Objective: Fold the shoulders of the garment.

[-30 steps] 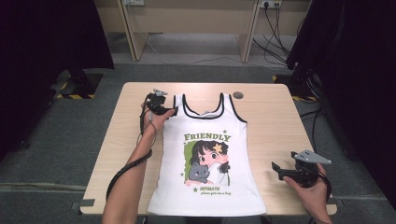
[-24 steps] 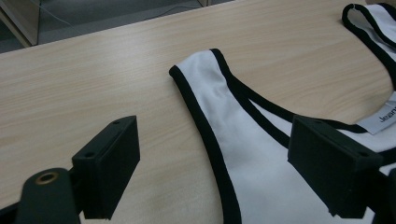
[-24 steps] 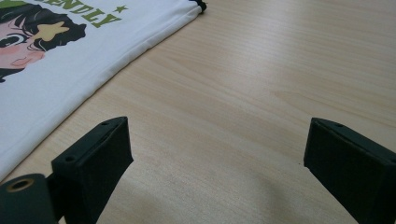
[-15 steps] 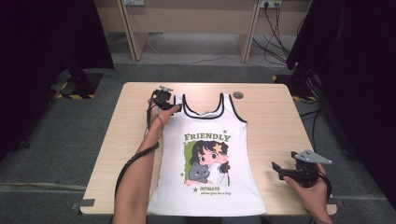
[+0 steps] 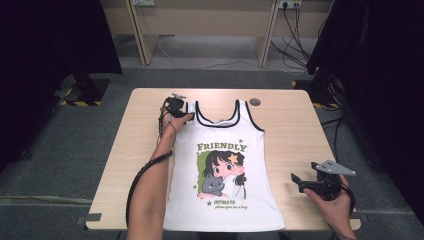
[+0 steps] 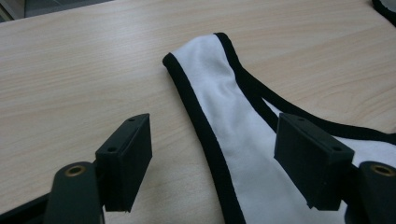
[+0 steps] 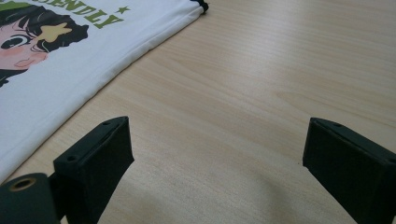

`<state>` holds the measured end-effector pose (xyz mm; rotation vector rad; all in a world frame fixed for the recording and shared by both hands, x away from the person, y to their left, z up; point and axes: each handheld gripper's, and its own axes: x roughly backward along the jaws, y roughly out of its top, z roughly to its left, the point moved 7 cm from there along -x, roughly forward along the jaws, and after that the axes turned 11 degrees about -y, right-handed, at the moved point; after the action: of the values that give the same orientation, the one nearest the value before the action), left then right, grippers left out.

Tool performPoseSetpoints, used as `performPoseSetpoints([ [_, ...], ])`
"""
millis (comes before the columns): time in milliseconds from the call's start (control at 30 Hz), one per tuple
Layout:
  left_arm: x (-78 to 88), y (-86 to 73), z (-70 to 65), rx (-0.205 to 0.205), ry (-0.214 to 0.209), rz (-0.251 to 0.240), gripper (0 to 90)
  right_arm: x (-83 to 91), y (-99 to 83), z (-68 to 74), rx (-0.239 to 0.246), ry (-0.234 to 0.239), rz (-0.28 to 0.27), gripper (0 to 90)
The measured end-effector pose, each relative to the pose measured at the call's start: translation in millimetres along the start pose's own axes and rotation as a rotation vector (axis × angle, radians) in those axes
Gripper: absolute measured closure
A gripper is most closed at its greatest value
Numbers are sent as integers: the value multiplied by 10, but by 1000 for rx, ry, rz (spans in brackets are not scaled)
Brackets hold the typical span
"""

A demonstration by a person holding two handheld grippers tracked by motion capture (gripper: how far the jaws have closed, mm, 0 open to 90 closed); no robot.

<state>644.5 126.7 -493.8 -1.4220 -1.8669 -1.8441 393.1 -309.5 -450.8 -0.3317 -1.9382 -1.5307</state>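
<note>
Tank top [image 5: 222,165] strap [image 6: 219,93] sits between my left gripper [image 6: 224,163] fingers, which have been closing but aren't yet clamped; I'd pinch low against the tabletop [image 6: 70,70], right gripper [image 7: 215,163] fingers apart.

tank top [image 5: 225,165]: white, black trim, green lettering, cartoon girl print | table [image 5: 295,125]: pale wood grain | jaws: plain black

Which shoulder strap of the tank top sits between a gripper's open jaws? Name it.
The strap at the high view's left, between the left gripper's jaws; the other strap lies apart from both grippers.
</note>
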Motion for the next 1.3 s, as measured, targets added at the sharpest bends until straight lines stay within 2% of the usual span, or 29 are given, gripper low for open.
performPoseSetpoints([
  [267, -68, -24, -19, 2, 3, 16, 355, 1, 0, 1, 3, 1, -1, 89],
  [367, -77, -6, -42, -14, -10, 24, 414, -3, -1, 2, 3, 2, 2, 89],
  [433, -83, 5, -67, -26, -26, 27, 484, -4, -1, 2, 2, 2, 4, 89],
  [500, -100, 21, -110, -49, -49, 25, 605, -6, -2, 3, 2, 1, 6, 90],
  [567, -121, 34, -164, -111, -61, 31, 730, -8, -2, 7, 7, 1, 8, 91],
  [633, -129, 43, -197, -137, -58, 44, 809, -5, -2, 9, 10, 0, 6, 94],
  [667, -125, 47, -207, -132, -59, 42, 809, -5, -2, 9, 10, 0, 6, 94],
  [767, -84, 76, -246, -102, -83, -5, 838, -3, -4, 5, 10, 0, 6, 94],
  [933, 58, 108, -334, -86, -119, -75, 849, -3, -6, -9, 6, 1, 7, 94],
  [1100, 226, 89, -437, -121, -137, -99, 849, -6, -6, -9, 10, -2, 8, 96],
  [1300, 416, 39, -593, -137, -154, -141, 848, -9, -7, -4, 17, -8, 11, 97],
])
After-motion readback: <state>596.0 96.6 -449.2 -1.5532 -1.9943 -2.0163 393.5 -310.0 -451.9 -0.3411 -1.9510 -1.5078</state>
